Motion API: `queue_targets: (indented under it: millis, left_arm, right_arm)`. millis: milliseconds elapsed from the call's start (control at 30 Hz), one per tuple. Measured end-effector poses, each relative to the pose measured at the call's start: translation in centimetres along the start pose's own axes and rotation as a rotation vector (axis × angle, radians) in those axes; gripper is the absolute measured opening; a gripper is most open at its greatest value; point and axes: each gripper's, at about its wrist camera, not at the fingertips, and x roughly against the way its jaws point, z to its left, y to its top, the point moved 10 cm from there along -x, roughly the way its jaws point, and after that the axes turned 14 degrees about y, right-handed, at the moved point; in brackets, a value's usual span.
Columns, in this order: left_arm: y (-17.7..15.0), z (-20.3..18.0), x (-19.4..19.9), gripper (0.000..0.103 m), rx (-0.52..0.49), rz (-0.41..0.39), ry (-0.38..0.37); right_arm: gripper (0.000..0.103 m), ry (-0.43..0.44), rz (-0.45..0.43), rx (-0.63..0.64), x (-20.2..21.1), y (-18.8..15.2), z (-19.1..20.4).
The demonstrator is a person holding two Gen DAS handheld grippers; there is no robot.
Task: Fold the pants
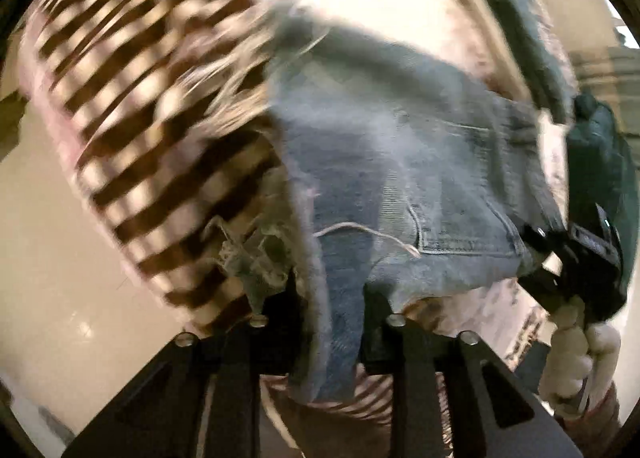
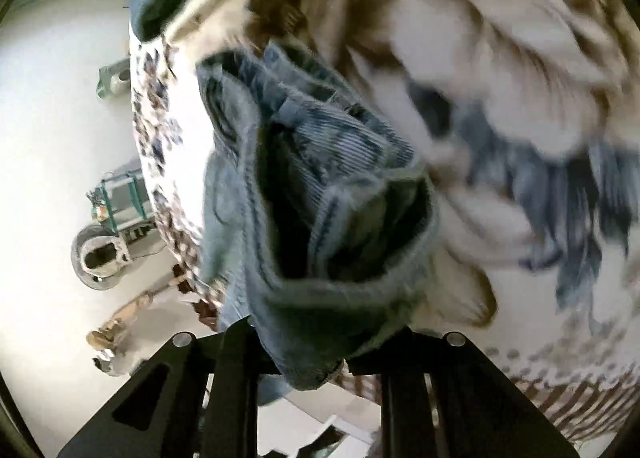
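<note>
We have the denim pants (image 1: 400, 161) clamped in both claws: the left claw (image 1: 328, 322) pinches a frayed hem edge, the right claw (image 2: 308, 342) pinches a thick bunched edge, likely the waistband. The garment hangs between them, lifted above the patterned cover (image 1: 132, 109), so its long axis seems to run claw to claw; motion blur hides exactly how it points.
</note>
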Motion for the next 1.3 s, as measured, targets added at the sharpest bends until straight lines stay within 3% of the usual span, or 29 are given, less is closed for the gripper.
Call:
queue_targets:
  millis: [33, 67, 100, 133, 167, 200, 267, 433, 500, 633, 733, 767, 800, 933, 1033, 1100, 1167, 1267, 1300]
  left_arm:
    - [-0.6, 0.9, -0.3, 0.026, 0.042, 0.033, -0.004]
    - [-1.5, 2.0, -0.5, 0.036, 0.118, 0.074, -0.037]
    - [-1.9, 2.5, -0.2, 0.058, 0.161, 0.078, -0.057]
    - [-2.5, 3.6, 0.5, 0.073, 0.219, 0.05, -0.067]
    - [-3.0, 4.2, 1.1, 0.097, 0.261, 0.024, -0.067]
    - [-3.7, 4.8, 1.9, 0.098, 0.312, -0.002, -0.09]
    - [-4.5, 4.3, 2.2, 0.098, 0.396, -0.009, -0.134]
    - [-3.7, -3.5, -1.1, 0.098, 0.601, 0.111, -0.403]
    - [-2.1, -4.5, -2.0, 0.098, 0.668, 0.115, -0.44]
    - [0.8, -2.0, -4.2, 0.095, 0.868, 0.101, -0.485]
    - [1.7, -0.4, -4.4, 0.071, 0.967, 0.081, -0.514]
    - [1.8, -0.3, -4.3, 0.052, 0.966, 0.078, -0.508]
    - [1.9, -0.2, -4.3, 0.042, 0.946, 0.074, -0.482]
    - [2.9, -0.9, -2.5, 0.028, 0.813, 0.0, -0.435]
    - [4.1, -1.6, 0.5, 0.026, 0.649, -0.096, -0.472]
    - [4.7, -1.6, 2.0, 0.026, 0.527, -0.165, -0.481]
    - [5.1, -1.1, 1.8, 0.027, 0.46, -0.168, -0.505]
    - [5.2, 0.1, -0.7, 0.033, 0.527, -0.086, -0.535]
    - [4.9, 0.1, -1.8, 0.04, 0.563, -0.059, -0.542]
  right_arm:
    - [0.048, -0.012, 0.012, -0.011, 0.0, -0.5, -0.9]
    - [0.055, -0.007, 0.028, -0.027, -0.2, -1.1, -1.8]
    - [0.067, -0.002, 0.031, -0.028, -0.3, -1.2, -2.2]
    - [0.072, -0.003, 0.03, -0.021, -0.5, -1.3, -2.4]
    - [0.074, -0.006, 0.036, -0.007, -0.5, -1.4, -2.5]
    - [0.075, -0.023, 0.043, 0.006, -0.5, -1.5, -2.7]
    - [0.075, -0.038, 0.055, 0.024, -0.3, -1.2, -3.0]
    - [0.075, -0.05, 0.098, 0.038, -1.0, -0.3, -3.4]
    - [0.075, -0.048, 0.1, 0.041, -1.0, 0.6, -3.0]
    - [0.075, -0.035, 0.068, 0.024, -0.9, 1.6, -3.3]
    - [0.075, 0.003, 0.055, -0.005, -1.2, 2.2, -3.6]
    - [0.075, 0.02, 0.052, -0.012, -1.4, 2.3, -3.6]
    - [0.074, 0.029, 0.05, -0.013, -1.7, 2.3, -3.6]
    - [0.037, 0.025, 0.001, 0.002, -1.9, 2.0, -3.4]
    - [0.025, 0.093, -0.019, -0.04, -1.1, 0.6, -2.7]
    - [0.024, 0.145, -0.014, -0.078, -0.6, -0.6, -2.4]
    - [0.025, 0.156, 0.013, -0.095, -0.9, -1.5, -2.5]
    - [0.044, 0.12, 0.033, -0.093, -1.9, -1.6, -3.5]
    - [0.05, 0.112, 0.03, -0.098, -2.3, -1.5, -4.0]
